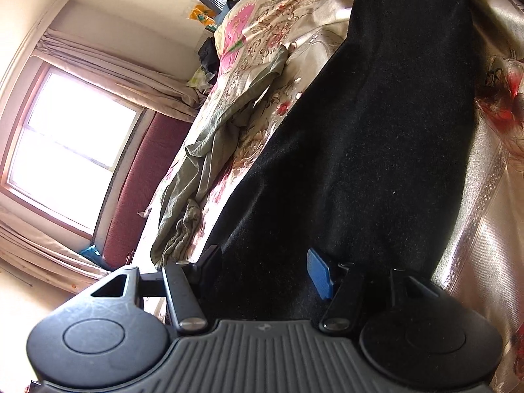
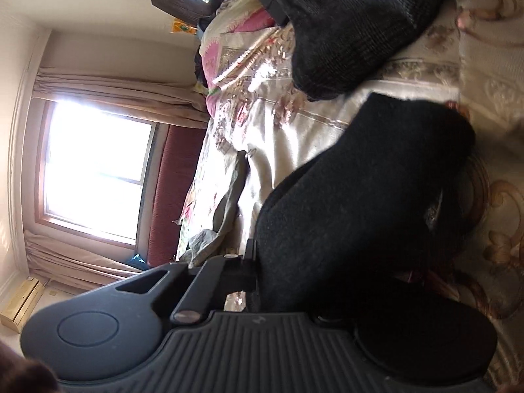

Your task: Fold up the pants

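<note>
Floral bedspread (image 1: 262, 49) beneath black pants (image 1: 376, 131); left hand-held gripper (image 1: 265, 262) wide, right hand-held gripper (image 2: 281, 281) unclear.

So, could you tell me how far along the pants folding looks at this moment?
Early to midway, I would judge. Done: the black pants lie stretched along the floral bedspread. In hand: the left gripper sits wide open around the near fabric edge; in the right wrist view the cloth bunches over the right gripper, whose far finger is hidden. Left: no finished, compact fold shows yet.
</note>
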The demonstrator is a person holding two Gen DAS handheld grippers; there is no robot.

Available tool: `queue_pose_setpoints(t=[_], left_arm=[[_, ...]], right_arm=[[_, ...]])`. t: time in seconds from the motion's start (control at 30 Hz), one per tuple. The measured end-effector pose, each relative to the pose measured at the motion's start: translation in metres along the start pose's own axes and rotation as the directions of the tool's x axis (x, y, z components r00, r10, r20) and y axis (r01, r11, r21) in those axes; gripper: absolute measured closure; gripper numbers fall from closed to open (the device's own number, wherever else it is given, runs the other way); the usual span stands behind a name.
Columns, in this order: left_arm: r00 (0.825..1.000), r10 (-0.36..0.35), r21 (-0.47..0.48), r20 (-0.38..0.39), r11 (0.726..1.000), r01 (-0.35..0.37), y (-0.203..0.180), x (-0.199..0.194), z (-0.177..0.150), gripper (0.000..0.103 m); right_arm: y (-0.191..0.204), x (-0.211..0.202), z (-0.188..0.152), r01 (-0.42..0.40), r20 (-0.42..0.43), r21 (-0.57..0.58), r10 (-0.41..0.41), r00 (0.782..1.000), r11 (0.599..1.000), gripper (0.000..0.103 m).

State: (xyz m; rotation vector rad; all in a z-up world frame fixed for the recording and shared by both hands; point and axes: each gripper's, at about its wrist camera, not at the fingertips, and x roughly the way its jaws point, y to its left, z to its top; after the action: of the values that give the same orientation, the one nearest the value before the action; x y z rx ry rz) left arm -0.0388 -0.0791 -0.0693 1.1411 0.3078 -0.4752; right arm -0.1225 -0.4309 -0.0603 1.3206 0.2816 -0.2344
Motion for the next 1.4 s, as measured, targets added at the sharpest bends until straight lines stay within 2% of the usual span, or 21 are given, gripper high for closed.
queue_pose_setpoints(t=[0.13,0.2,0.27,0.4,0.47,0.53,0.57,0.63,0.67,0.77,0.83,0.87,0.93,0.97,1.03,1.07,1.1,1.2,1.27,1.3,1.4], left_arm=[[0.998,0.025,0.019,0.061,0.999,-0.026,-0.008,-0.012,-0.006,0.034],[0.996,0.024,0.021,0.085,0.999,-0.026,-0.013,-0.016,-0.009,0.034],[0.994,0.042,0.009,0.096,0.999,-0.043,-0.015,-0.018,-0.012,0.034],[0.996,0.022,-0.109,0.086,0.994,-0.012,0.000,-0.019,-0.019,0.030],[0.997,0.025,-0.158,0.078,0.987,-0.013,0.007,-0.022,-0.027,0.025],[0.997,0.037,-0.195,0.069,0.981,-0.023,0.013,-0.026,-0.038,0.023],[0.997,0.040,-0.212,0.063,0.977,-0.026,0.016,-0.028,-0.043,0.023],[0.998,0.049,-0.253,0.048,0.967,-0.035,0.023,-0.031,-0.055,0.022],[0.998,0.055,-0.273,0.039,0.961,-0.042,0.026,-0.033,-0.061,0.022],[0.998,0.068,-0.340,0.005,0.938,-0.062,0.038,-0.031,-0.078,0.017],[0.998,0.057,-0.388,-0.020,0.920,-0.060,0.047,-0.027,-0.088,0.017],[0.998,0.050,-0.413,-0.026,0.909,-0.056,0.051,-0.025,-0.092,0.017],[0.999,0.031,-0.458,-0.031,0.888,-0.042,0.058,-0.021,-0.096,0.017],[0.999,0.022,-0.477,-0.030,0.878,-0.034,0.062,-0.019,-0.098,0.017],[0.999,0.008,-0.505,-0.031,0.863,-0.023,0.066,-0.016,-0.102,0.017],[0.999,0.004,-0.513,-0.034,0.858,-0.021,0.068,-0.015,-0.103,0.017],[0.999,0.004,-0.519,-0.036,0.854,-0.023,0.069,-0.014,-0.105,0.017],[0.999,0.006,-0.537,-0.038,0.843,-0.025,0.071,-0.014,-0.103,0.017],[0.999,0.019,-0.542,-0.036,0.839,-0.036,0.075,-0.012,-0.106,0.017],[0.999,0.028,-0.545,-0.036,0.837,-0.043,0.076,-0.013,-0.107,0.017],[0.998,0.043,-0.576,-0.036,0.816,-0.056,0.084,-0.011,-0.112,0.017]], right_arm=[[0.044,-0.004,-0.006,0.038,0.008,-0.137,-0.037,0.999,0.990,0.095],[0.067,-0.002,-0.015,0.047,-0.001,-0.217,-0.049,0.999,0.975,0.095],[0.095,0.004,-0.031,0.070,-0.013,-0.325,-0.078,0.997,0.943,0.095],[0.146,0.028,-0.080,0.088,-0.068,-0.551,-0.150,0.986,0.830,0.095],[0.170,0.046,-0.116,0.065,-0.105,-0.660,-0.177,0.979,0.749,0.095],[0.188,0.066,-0.156,0.051,-0.111,-0.772,-0.214,0.970,0.634,0.095],[0.194,0.076,-0.178,0.049,-0.104,-0.830,-0.240,0.965,0.556,0.095],[0.198,0.098,-0.228,0.043,-0.073,-0.932,-0.301,0.951,0.361,0.095],[0.196,0.106,-0.251,0.029,-0.069,-0.959,-0.330,0.941,0.283,0.095],[0.182,0.119,-0.305,-0.059,-0.099,-0.992,-0.393,0.914,0.112,0.094],[0.174,0.117,-0.335,-0.089,-0.069,-0.996,-0.415,0.907,-0.028,0.090],[0.170,0.116,-0.348,-0.100,-0.043,-0.988,-0.420,0.907,-0.115,0.085],[0.167,0.110,-0.364,-0.120,-0.019,-0.968,-0.413,0.910,-0.220,0.078],[0.167,0.110,-0.367,-0.123,-0.011,-0.962,-0.416,0.909,-0.244,0.080],[0.170,0.113,-0.368,-0.127,-0.014,-0.963,-0.427,0.904,-0.237,0.085],[0.173,0.116,-0.367,-0.126,-0.019,-0.967,-0.435,0.900,-0.220,0.093],[0.176,0.118,-0.366,-0.125,-0.030,-0.974,-0.441,0.897,-0.187,0.097],[0.188,0.123,-0.364,-0.119,-0.063,-0.988,-0.452,0.890,-0.095,0.096],[0.199,0.124,-0.362,-0.130,-0.114,-0.992,-0.454,0.884,-0.004,0.096],[0.205,0.125,-0.361,-0.137,-0.148,-0.989,-0.454,0.878,0.057,0.096],[0.229,0.135,-0.355,-0.139,-0.253,-0.950,-0.431,0.866,0.279,0.096]])
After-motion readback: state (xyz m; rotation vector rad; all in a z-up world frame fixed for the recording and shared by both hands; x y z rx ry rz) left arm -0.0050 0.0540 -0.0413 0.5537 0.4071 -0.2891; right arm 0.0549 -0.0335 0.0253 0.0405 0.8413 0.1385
